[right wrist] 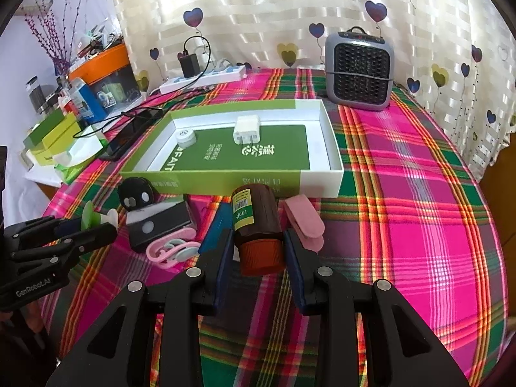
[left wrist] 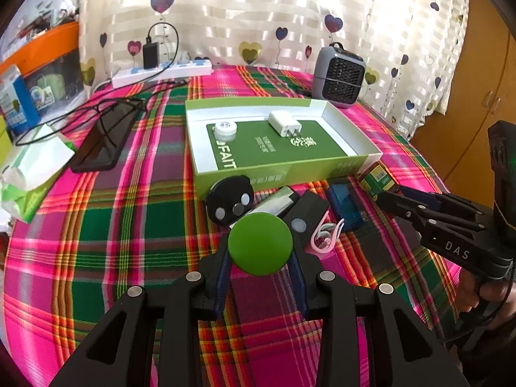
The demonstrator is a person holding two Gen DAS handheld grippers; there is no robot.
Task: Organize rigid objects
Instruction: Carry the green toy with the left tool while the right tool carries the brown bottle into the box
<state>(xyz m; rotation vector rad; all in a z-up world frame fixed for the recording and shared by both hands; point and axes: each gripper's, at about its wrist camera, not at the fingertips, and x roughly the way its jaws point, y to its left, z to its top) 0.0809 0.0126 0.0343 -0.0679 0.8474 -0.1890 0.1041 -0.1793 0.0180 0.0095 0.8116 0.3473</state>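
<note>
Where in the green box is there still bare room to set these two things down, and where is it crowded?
Inside the green box, the right half, between the white charger and the right wall, is bare. A smaller gap lies between the charger and the round white container. The cloth in front of the box is crowded around the brown bottle and black remote.

One open green box (right wrist: 225,179) sits on the surface, with two things inside: one white charger plug (right wrist: 246,129) and one small round white jar (right wrist: 185,137). In front of it lie one brown bottle (right wrist: 256,222), one round black fob (right wrist: 135,196), one black box (right wrist: 154,222), one blue item (left wrist: 343,201) and one pink clip (right wrist: 174,248). One green-topped item (left wrist: 259,243) sits between one tool's fingers. Farther back: one grey heater (right wrist: 358,71), one power strip (right wrist: 206,79), one phone (left wrist: 103,138). Two tools in all.
</note>
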